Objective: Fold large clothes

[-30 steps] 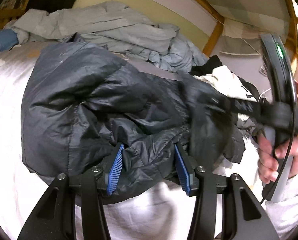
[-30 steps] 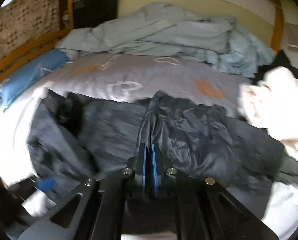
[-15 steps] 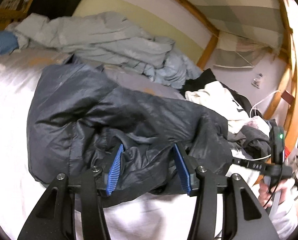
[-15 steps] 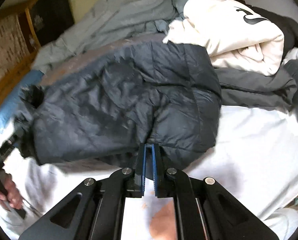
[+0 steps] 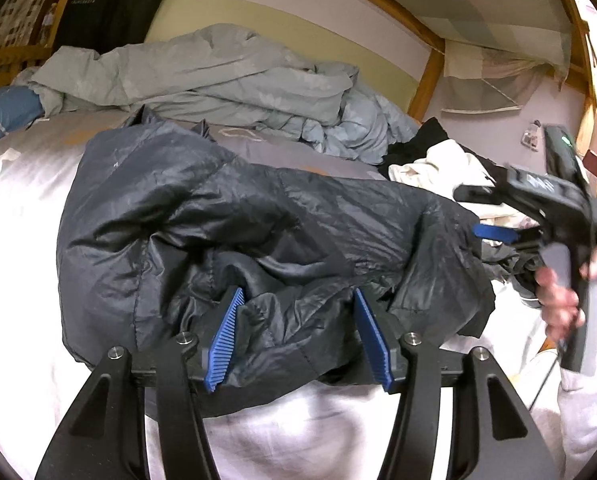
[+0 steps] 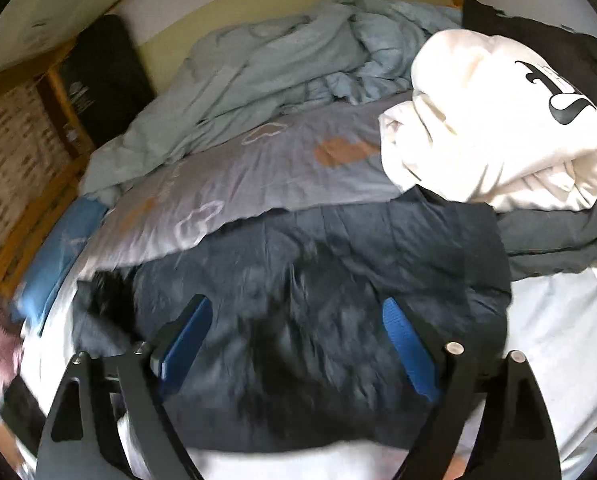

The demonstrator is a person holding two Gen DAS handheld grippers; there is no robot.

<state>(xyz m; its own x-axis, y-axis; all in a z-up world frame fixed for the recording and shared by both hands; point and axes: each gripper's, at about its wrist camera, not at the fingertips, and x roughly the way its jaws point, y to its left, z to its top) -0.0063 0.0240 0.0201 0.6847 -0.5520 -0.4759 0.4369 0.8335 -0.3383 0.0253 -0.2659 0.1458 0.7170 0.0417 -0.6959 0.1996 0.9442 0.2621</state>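
A dark puffy jacket (image 5: 226, 216) lies folded on the white sheet (image 5: 22, 216) of a bed. My left gripper (image 5: 298, 336) is at its near edge. Its jaws are opening, and a bunch of jacket fabric still fills the gap from one blue pad to the other. A hand holds my right gripper (image 5: 474, 212) at the jacket's right end. In the right wrist view the right gripper (image 6: 298, 344) hovers over the jacket (image 6: 338, 264). Its jaws are opening wide and nothing is pinched between the pads.
A crumpled light blue duvet (image 5: 218, 76) fills the back of the bed. A white hoodie with a black logo (image 6: 498, 120) lies on dark grey clothes (image 6: 558, 236) at the right. A blue pillow (image 6: 58, 248) and the wooden bed frame (image 5: 426, 80) border the bed.
The right gripper was shut on the jacket's edge; it has let go, opened wide and swung back over the jacket. The left pads stand slightly further apart.
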